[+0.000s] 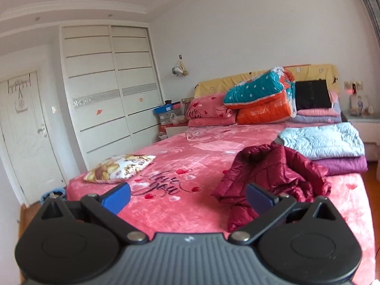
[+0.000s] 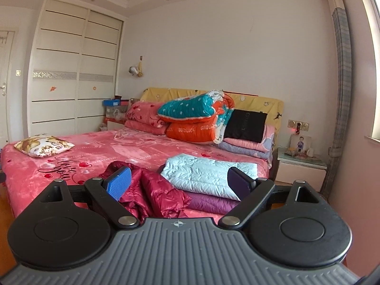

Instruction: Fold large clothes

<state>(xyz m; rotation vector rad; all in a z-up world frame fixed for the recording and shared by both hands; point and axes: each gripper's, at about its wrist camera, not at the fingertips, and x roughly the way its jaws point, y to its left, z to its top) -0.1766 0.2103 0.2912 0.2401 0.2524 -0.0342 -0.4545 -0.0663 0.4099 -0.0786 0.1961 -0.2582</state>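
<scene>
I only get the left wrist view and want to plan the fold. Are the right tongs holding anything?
Observer: No. The right tongs are open and empty, above the crumpled dark red quilted jacket.
Operator: What lies straight ahead of them?
Observer: The folded pale blue quilted jacket, stacked on a folded purple quilted garment.
Operator: Anything beyond the bed's right side?
Observer: A long grey checked curtain hangs there.

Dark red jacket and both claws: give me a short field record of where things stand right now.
jacket: dark red jacket, crumpled and unfolded on the pink bedspread
folded stack: light blue jacket on a purple one, beside the red one
left claw: open, empty
right claw: open, empty
contact: neither claw touches cloth
</scene>
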